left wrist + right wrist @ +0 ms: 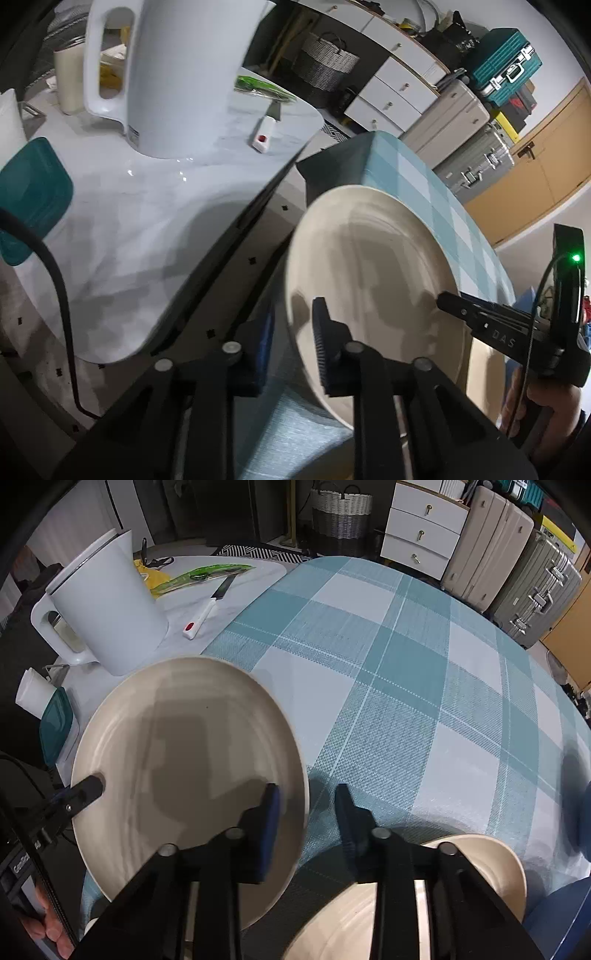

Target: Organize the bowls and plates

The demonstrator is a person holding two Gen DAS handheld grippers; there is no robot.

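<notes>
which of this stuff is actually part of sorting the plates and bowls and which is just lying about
Part of the job:
- cream plate, its rim between both grippers' fingers
- cream bowl at the near edge of the checked cloth

Just lying about:
- white kettle
- knife
- green packet
- teal lid
- suitcases behind the table

Checked tablecloth (388, 672) covers the table — beige plate (184, 760) on it.

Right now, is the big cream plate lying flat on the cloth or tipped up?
Tipped up. The plate is lifted off the checked tablecloth, its face tilted, with the left gripper and right gripper each straddling opposite rims.
</notes>
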